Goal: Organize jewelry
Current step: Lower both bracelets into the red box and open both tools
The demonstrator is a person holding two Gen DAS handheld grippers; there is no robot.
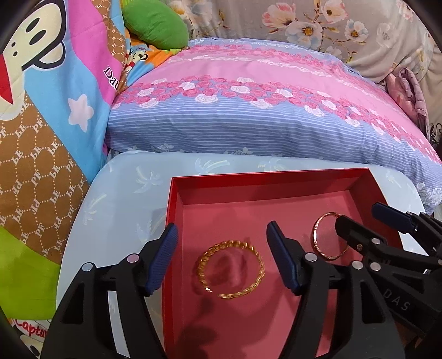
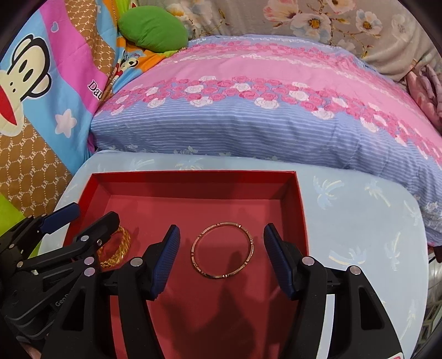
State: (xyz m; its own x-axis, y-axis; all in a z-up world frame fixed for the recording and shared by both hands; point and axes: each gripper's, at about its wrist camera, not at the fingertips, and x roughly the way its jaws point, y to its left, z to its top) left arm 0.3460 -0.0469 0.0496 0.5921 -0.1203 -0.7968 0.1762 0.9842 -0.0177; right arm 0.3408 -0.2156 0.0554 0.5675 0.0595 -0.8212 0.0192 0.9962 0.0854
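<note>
An open red box sits on a pale blue palm-print surface. A gold chain bracelet lies flat on the box floor between the blue pads of my left gripper, which is open and not touching it. To its right a thin rose-gold bangle also lies flat on the floor. My right gripper stands open around the bangle, its pads apart from it. Each gripper partly hides the other's bracelet in the opposite view.
A pink and blue rose-print pillow rises just behind the blue surface. A cartoon-monkey quilt is piled on the left, with a green cushion behind it. Floral fabric fills the back right.
</note>
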